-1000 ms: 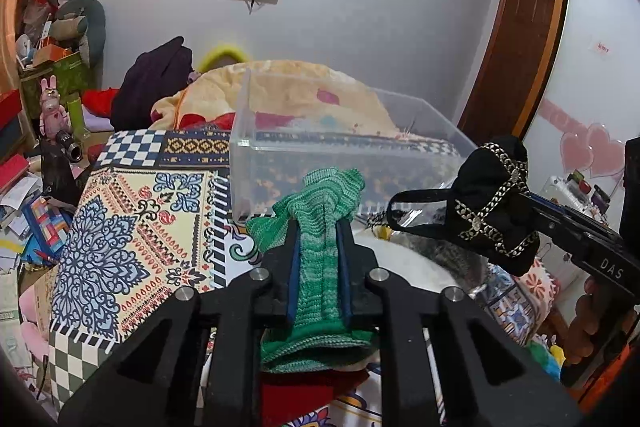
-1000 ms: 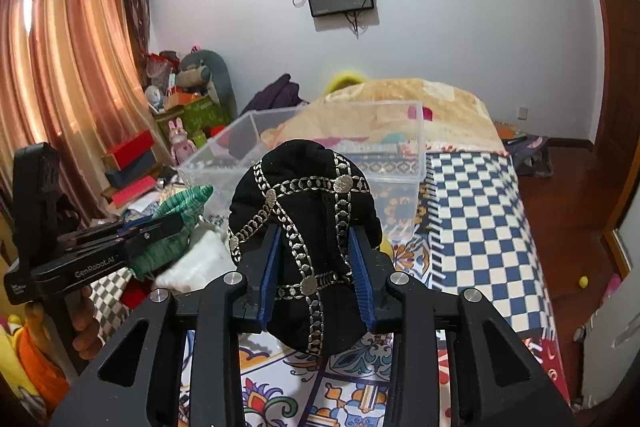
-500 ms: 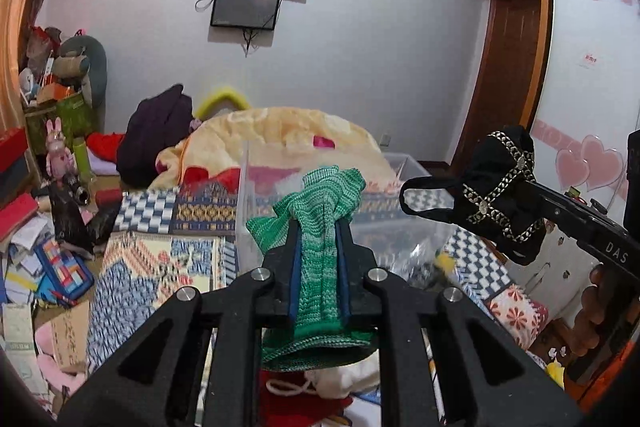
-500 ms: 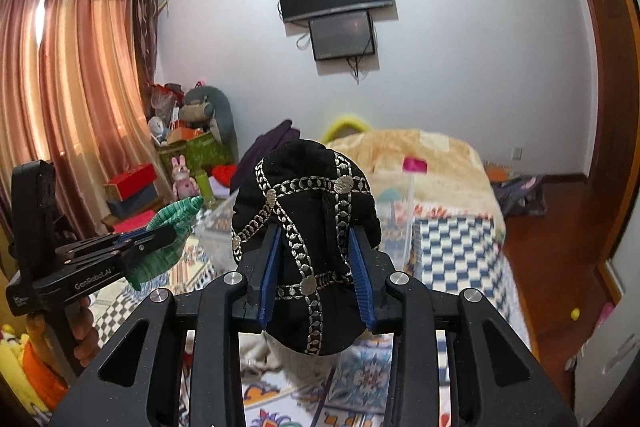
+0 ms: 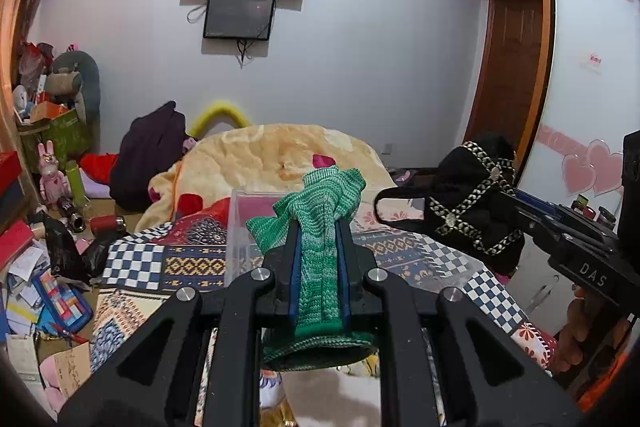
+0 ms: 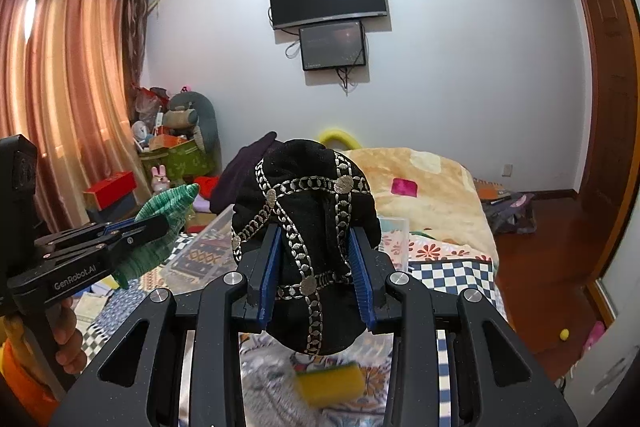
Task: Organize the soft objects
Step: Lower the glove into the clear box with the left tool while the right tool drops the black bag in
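Note:
My left gripper (image 5: 319, 227) is shut on a green knitted sock (image 5: 320, 211), held up in the air; it also shows at the left of the right wrist view (image 6: 160, 223). My right gripper (image 6: 316, 231) is shut on a black fabric piece with silver chain trim (image 6: 308, 203), also raised; it shows at the right of the left wrist view (image 5: 476, 211). A clear plastic bin (image 5: 240, 227) stands on the patterned bedspread (image 5: 192, 259) beyond and below both grippers, partly hidden behind them.
A yellow sponge (image 6: 330, 383) and pale soft things lie on the bed below the right gripper. A beige blanket (image 5: 280, 155) is heaped at the far end. Clutter, boxes and toys (image 5: 48, 187) fill the floor at left. A wooden door (image 6: 600, 147) is at right.
Both grippers have risen and tilted up with their items still held. The bin has dropped lower in both views and more of the wall and TV shows.

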`<state>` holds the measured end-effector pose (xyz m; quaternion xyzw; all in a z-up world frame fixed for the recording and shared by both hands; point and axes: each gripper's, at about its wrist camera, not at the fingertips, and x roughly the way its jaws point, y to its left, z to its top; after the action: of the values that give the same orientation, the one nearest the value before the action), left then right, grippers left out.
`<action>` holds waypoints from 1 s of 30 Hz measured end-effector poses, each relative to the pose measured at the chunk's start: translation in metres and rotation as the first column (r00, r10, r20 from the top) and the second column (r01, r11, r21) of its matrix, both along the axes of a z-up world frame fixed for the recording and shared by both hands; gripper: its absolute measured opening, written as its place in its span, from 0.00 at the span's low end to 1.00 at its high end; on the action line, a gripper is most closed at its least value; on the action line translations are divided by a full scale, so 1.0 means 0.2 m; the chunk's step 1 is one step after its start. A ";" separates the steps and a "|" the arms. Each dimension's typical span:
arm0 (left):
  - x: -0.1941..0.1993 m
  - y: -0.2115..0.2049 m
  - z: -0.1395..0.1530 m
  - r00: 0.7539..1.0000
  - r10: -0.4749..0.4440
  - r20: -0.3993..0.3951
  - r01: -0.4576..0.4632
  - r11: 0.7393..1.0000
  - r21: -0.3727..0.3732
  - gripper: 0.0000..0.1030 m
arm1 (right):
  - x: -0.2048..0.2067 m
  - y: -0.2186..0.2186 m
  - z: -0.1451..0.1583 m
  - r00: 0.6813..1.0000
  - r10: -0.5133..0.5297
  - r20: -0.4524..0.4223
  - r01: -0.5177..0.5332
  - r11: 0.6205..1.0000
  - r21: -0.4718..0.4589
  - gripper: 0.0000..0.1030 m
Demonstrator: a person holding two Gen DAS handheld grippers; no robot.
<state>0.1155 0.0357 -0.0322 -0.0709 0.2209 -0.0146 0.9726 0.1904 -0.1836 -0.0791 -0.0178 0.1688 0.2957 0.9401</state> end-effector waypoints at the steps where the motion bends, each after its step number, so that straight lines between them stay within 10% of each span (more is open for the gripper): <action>1: 0.03 0.01 -0.01 1.000 0.003 -0.009 -0.003 1.000 0.000 0.14 | 0.03 0.01 -0.01 1.000 0.005 -0.010 -0.005 1.000 -0.005 0.30; 30: 0.51 0.03 -0.29 0.953 -0.034 -0.300 0.036 0.999 0.000 0.25 | 0.29 0.21 -0.20 0.969 0.040 -0.242 -0.086 0.980 -0.179 0.30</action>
<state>0.2181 0.0412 -0.0908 -0.0658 0.3672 -0.0203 0.9276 0.2478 -0.1425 -0.1196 -0.0764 0.3064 0.3082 0.8974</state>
